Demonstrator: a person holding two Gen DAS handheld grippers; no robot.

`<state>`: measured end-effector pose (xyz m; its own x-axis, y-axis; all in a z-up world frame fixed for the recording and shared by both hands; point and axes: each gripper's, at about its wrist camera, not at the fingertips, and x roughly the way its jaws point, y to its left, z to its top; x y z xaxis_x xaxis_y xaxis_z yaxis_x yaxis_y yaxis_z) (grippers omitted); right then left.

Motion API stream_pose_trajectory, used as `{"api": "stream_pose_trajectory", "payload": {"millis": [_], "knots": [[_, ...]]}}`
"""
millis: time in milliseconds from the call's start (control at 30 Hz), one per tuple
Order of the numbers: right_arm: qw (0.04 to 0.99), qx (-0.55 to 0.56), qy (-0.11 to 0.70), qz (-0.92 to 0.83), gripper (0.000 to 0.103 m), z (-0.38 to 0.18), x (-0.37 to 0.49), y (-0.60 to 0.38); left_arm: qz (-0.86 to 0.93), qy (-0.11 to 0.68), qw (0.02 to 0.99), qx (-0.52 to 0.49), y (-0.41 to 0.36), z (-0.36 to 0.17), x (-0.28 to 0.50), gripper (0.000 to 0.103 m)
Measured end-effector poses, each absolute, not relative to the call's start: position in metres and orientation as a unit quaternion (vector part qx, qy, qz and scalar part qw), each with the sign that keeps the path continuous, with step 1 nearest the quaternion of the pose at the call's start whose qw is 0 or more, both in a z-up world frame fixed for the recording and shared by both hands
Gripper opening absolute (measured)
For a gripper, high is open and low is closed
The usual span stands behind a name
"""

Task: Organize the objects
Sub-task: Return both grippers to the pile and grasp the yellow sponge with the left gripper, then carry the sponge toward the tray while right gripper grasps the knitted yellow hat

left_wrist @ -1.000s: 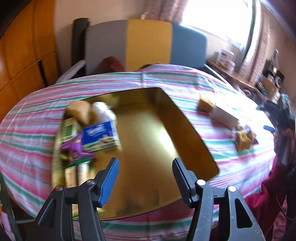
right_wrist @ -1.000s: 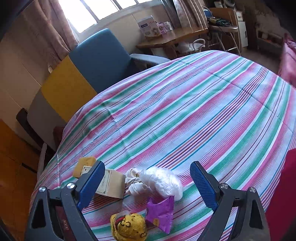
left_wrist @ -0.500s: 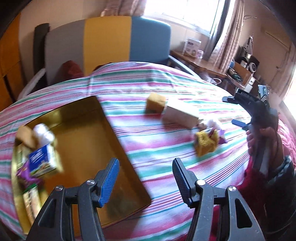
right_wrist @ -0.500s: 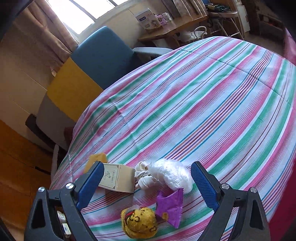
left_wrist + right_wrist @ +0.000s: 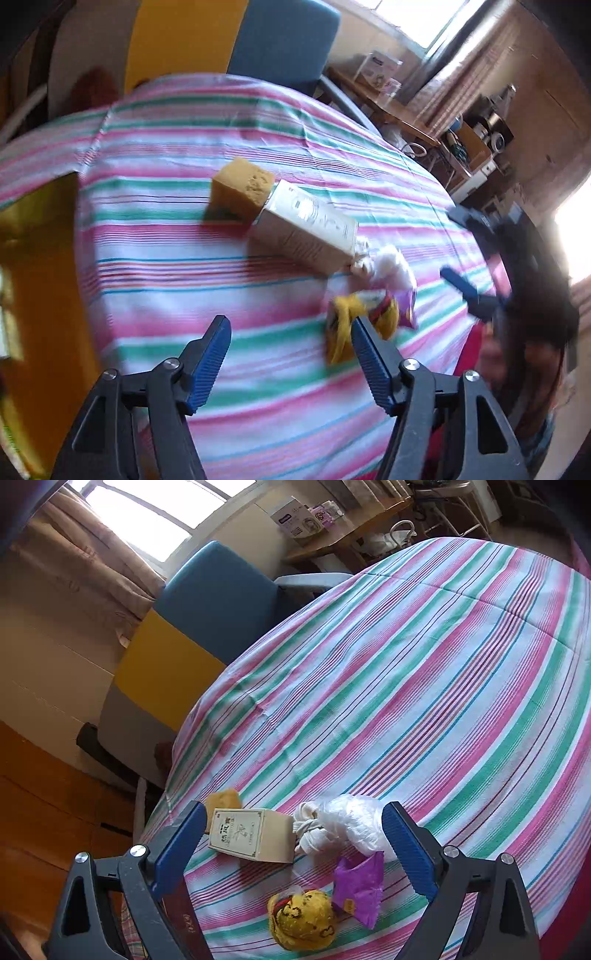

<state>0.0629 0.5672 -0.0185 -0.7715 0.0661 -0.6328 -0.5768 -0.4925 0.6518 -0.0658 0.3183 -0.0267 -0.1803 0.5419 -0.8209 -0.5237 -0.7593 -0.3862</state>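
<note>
A round table under a striped cloth (image 5: pixel 177 258) fills your left view, with a gold tray (image 5: pixel 37 258) at its left edge, where I judge sorted things go. Your left gripper (image 5: pixel 290 354) has just been opening and holds nothing; only cloth shows between its jaws. It hangs above the loose pile: a sponge (image 5: pixel 242 188) touching a cardboard box (image 5: pixel 306 229), then a white bag (image 5: pixel 391 267), a purple packet (image 5: pixel 406 310) and a yellow toy (image 5: pixel 351 325) just beside its right jaw, probably the next pick.

In your right view the same cloth (image 5: pixel 406 683) runs back to a chair (image 5: pixel 221 602). Your right gripper (image 5: pixel 293 847) is wide open and empty, held above the box (image 5: pixel 251 834), bag (image 5: pixel 351 823), packet (image 5: pixel 360 886) and toy (image 5: pixel 303 919), seemingly waiting its turn.
</note>
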Motion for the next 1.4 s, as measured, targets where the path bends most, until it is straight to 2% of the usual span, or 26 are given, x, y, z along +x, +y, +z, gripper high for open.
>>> {"api": "stream_pose_trajectory", "payload": {"millis": [267, 400, 500, 567, 633, 800, 900, 933, 967, 1067, 1400], "knots": [[0.164, -0.271, 0.489, 0.813, 0.098, -0.024, 0.063, 0.569, 0.789, -0.037, 0.263, -0.554, 0.330, -0.030, -0.146, 0.069], [0.142, -0.273, 0.489, 0.816, 0.099, -0.023, 0.059, 0.565, 0.802, 0.022, 0.253, -0.540, 0.352, -0.032, -0.175, 0.069], [0.128, -0.278, 0.486, 0.819, 0.099, -0.022, 0.055, 0.561, 0.792, 0.059, 0.266, -0.546, 0.378, -0.043, -0.188, 0.076], [0.123, -0.282, 0.483, 0.819, 0.099, -0.023, 0.053, 0.559, 0.793, 0.081, 0.269, -0.541, 0.392, -0.048, -0.194, 0.077], [0.115, -0.286, 0.484, 0.819, 0.099, -0.024, 0.050, 0.557, 0.782, 0.101, 0.289, -0.542, 0.409, -0.055, -0.201, 0.084], [0.104, -0.292, 0.486, 0.817, 0.100, -0.028, 0.046, 0.554, 0.760, 0.124, 0.297, -0.564, 0.437, -0.080, -0.219, 0.084], [0.098, -0.297, 0.487, 0.815, 0.100, -0.031, 0.043, 0.553, 0.752, 0.124, 0.289, -0.580, 0.438, -0.094, -0.226, 0.078], [0.099, -0.298, 0.486, 0.816, 0.100, -0.031, 0.043, 0.553, 0.759, 0.132, 0.286, -0.570, 0.435, -0.091, -0.223, 0.059], [0.100, -0.298, 0.485, 0.816, 0.100, -0.031, 0.042, 0.553, 0.762, 0.131, 0.284, -0.567, 0.431, -0.089, -0.222, 0.054], [0.102, -0.298, 0.485, 0.816, 0.100, -0.032, 0.042, 0.555, 0.767, 0.087, 0.279, -0.572, 0.402, -0.081, -0.221, 0.053], [0.135, -0.287, 0.490, 0.812, 0.100, -0.033, 0.050, 0.565, 0.788, 0.051, 0.311, -0.529, 0.327, -0.035, -0.147, 0.053]]}}
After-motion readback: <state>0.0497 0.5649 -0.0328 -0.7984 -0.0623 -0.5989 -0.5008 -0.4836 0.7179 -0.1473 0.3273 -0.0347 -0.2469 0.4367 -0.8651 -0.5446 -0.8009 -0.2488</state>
